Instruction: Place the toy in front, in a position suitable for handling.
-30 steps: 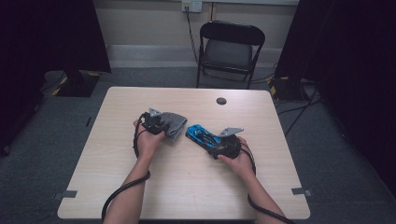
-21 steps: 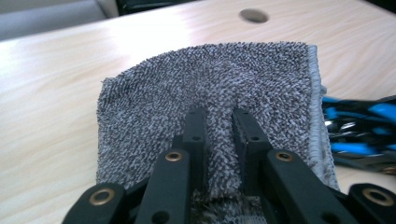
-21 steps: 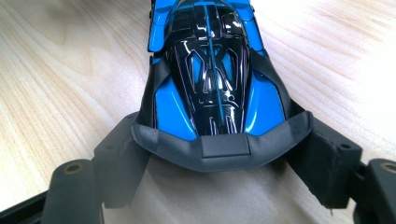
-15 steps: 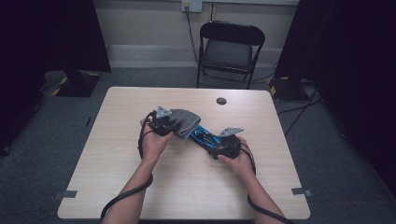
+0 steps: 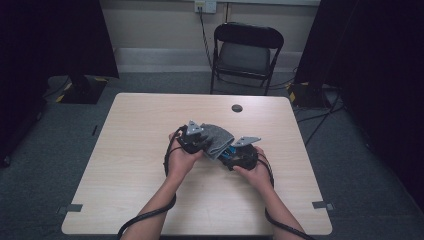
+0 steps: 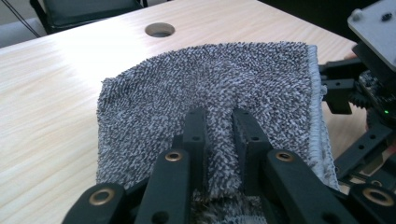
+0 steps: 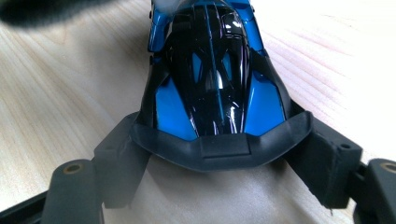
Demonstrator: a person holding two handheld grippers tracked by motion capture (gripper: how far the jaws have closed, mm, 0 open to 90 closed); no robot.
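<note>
At table [image 5: 125, 150] centre, lying draped over a blue toy car [image 7: 212, 74]: grey towel [image 6: 210, 88], pinched in the left claw [image 6: 218, 126]. Gripping the car's rear from the right: right claw [image 7: 219, 154]. Standing beyond the far edge: a chair [image 5: 245, 50].

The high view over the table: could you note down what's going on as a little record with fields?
Left gripper: shut on a fold of the grey terry cloth
Right gripper: jaws closed on the rear of the glossy blue and black toy car
Cloth: draped over the car's front
Surface: pale wooden table with a round hole
Background: black folding chair
</note>
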